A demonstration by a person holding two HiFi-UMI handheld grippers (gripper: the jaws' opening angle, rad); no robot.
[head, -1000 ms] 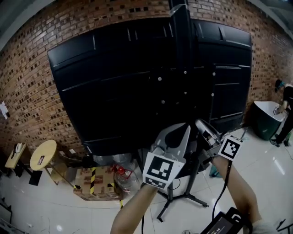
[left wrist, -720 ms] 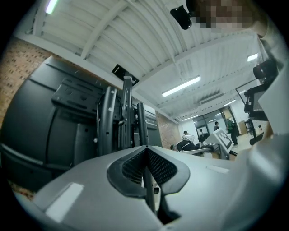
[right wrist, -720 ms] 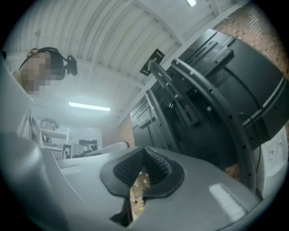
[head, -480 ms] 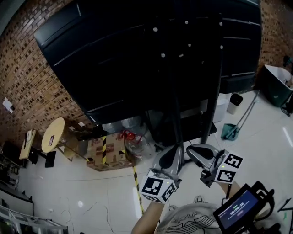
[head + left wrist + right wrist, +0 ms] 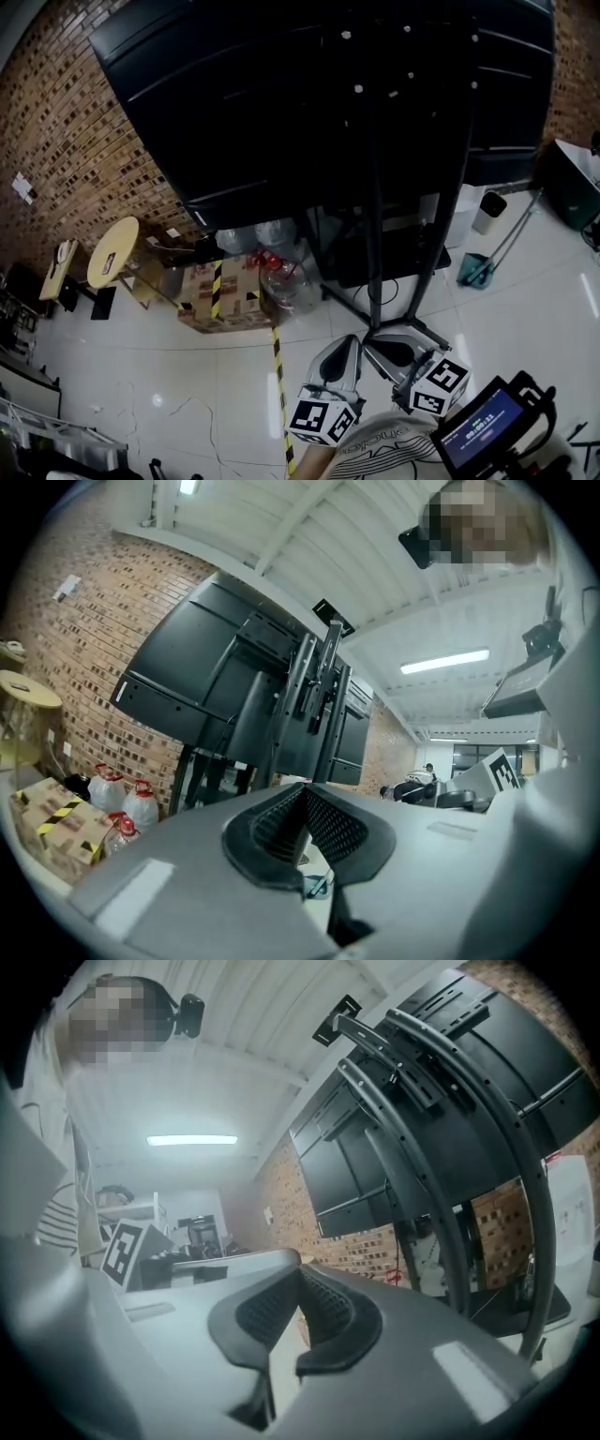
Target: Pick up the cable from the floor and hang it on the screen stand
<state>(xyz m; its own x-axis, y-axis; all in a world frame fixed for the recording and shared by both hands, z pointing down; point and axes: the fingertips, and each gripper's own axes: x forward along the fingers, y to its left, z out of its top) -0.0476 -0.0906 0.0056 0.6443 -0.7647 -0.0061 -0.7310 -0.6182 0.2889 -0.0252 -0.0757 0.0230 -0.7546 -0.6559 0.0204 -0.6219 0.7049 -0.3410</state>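
The big black screen (image 5: 281, 103) shows its back, carried on a black stand (image 5: 375, 225) with two uprights and feet on the white floor. A thin dark cable (image 5: 379, 287) curls on the floor at the stand's base. My left gripper (image 5: 347, 343) and right gripper (image 5: 375, 343) are low in the head view, side by side, close to the person's body and short of the stand's feet. In the left gripper view the pads (image 5: 323, 822) meet with nothing between them. The right gripper view also shows its pads (image 5: 323, 1312) closed on nothing.
Left of the stand are a cardboard box (image 5: 220, 295) with yellow-black tape, clear water bottles (image 5: 281, 281) and a round yellow table (image 5: 112, 251). A green dustpan (image 5: 473, 269) and white bin (image 5: 487, 211) stand right. Striped tape (image 5: 279, 375) runs along the floor. A handheld device (image 5: 483, 427) is at bottom right.
The head view has tipped down to the floor. Both grippers have dropped from in front of the screen to the bottom of the view, near the body. Their jaws stay shut.
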